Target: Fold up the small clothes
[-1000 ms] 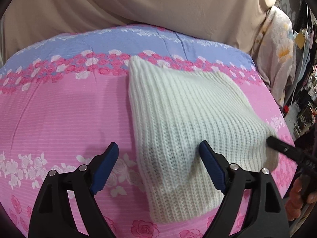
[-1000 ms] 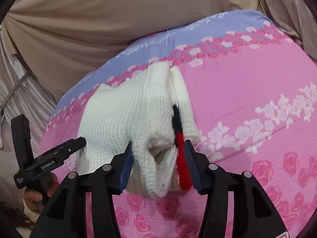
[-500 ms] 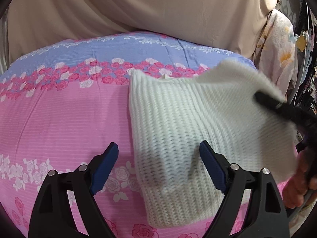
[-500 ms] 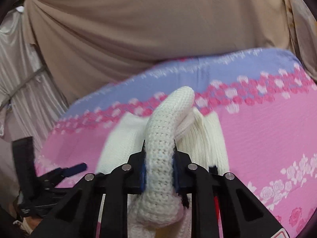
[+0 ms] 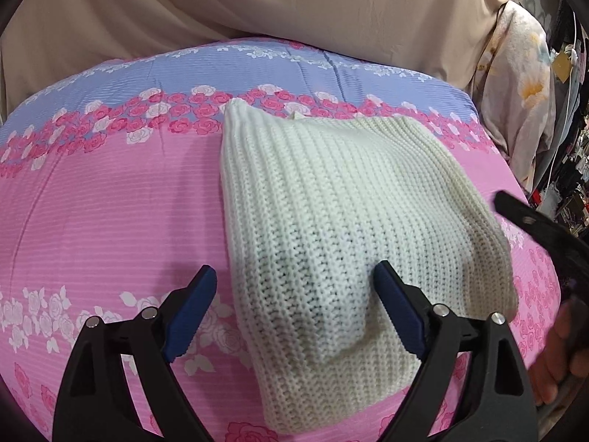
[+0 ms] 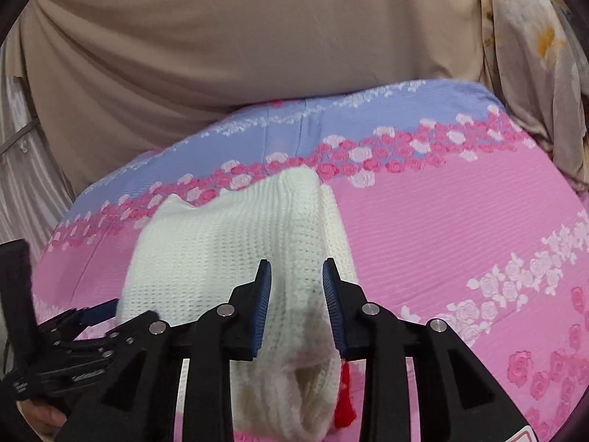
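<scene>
The bed (image 5: 110, 199) carries the work: a quilted cover, pink with bands of printed roses and a lilac strip at the far edge, soft and slightly domed. A beige draped cloth (image 5: 294, 3) hangs behind it.

On the cover lies the task item, a cream knitted garment (image 5: 331, 199) — chunky ribbed knit, thick and springy, folded over on itself into a blunt wedge shape, with a fleecy inner face showing at its near open end in the right wrist view. A red tassel (image 6: 346, 401) hangs at that near end.

Left gripper (image 5: 294, 305): jaws wide apart, hovering over the near left part of the knit, gripping nothing.

Right gripper (image 6: 296, 305): jaws have just been opening; the rolled near edge of the knit sits between them, and whether the blue pads now press on it I cannot tell.

Judgement: the fold has been laid over and is being released. To finish well, let the edge drop flat, withdraw without dragging the loops, then press the bulky fold down — the knit looks likely to spring back.
</scene>
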`<move>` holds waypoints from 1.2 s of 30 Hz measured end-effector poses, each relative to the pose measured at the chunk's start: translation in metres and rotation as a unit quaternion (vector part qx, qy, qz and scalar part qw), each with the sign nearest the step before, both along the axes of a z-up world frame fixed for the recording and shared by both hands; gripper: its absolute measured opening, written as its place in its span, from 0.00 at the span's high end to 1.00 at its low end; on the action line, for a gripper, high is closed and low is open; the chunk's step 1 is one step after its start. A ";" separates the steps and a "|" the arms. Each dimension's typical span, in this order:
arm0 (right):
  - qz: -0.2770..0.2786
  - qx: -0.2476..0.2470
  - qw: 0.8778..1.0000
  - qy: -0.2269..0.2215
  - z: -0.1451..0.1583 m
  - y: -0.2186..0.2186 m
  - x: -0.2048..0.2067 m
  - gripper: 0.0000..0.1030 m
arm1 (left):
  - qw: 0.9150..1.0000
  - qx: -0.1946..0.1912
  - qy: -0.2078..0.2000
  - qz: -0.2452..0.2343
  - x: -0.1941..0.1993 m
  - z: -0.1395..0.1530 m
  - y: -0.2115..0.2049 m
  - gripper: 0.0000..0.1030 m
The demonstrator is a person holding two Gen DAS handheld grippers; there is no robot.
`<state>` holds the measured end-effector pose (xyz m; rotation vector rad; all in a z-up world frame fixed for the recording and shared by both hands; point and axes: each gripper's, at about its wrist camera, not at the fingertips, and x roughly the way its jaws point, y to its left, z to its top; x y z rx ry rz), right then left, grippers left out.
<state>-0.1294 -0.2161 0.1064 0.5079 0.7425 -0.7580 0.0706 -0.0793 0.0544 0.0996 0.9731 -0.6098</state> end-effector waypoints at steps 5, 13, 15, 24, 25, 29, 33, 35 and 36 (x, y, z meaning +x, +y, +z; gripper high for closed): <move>0.054 0.021 0.998 0.022 -0.010 0.029 -0.007 0.74 | 1.000 0.002 0.004 -0.002 -0.001 -0.005 -0.002 0.17; 0.041 0.052 0.998 0.018 -0.025 0.033 -0.013 0.76 | 1.000 0.011 0.001 -0.008 -0.008 -0.004 -0.001 0.16; 0.045 0.054 0.997 0.032 -0.033 0.031 -0.012 0.75 | 1.000 0.007 0.006 -0.006 -0.009 -0.004 0.001 0.16; 0.022 0.049 0.998 -0.020 -0.010 0.016 -0.026 0.34 | 0.998 -0.047 0.037 -0.011 0.000 0.006 0.003 0.10; 0.010 0.047 0.999 -0.025 -0.010 0.008 -0.029 0.31 | 0.998 -0.049 0.043 -0.005 0.005 0.005 0.003 0.10; -0.010 0.105 0.994 -0.013 -0.039 -0.030 -0.026 0.30 | 0.995 -0.050 0.083 0.015 0.029 -0.009 -0.004 0.09; -0.012 0.184 0.983 -0.028 -0.073 -0.053 -0.023 0.26 | 0.994 -0.050 0.097 0.025 0.039 -0.017 -0.013 0.05; -0.005 0.186 0.982 -0.024 -0.079 -0.056 -0.016 0.23 | 0.995 -0.040 0.090 0.032 0.040 -0.018 -0.019 0.04; -0.002 0.185 0.982 -0.021 -0.081 -0.056 -0.013 0.21 | 0.995 -0.035 0.087 0.034 0.041 -0.019 -0.022 0.04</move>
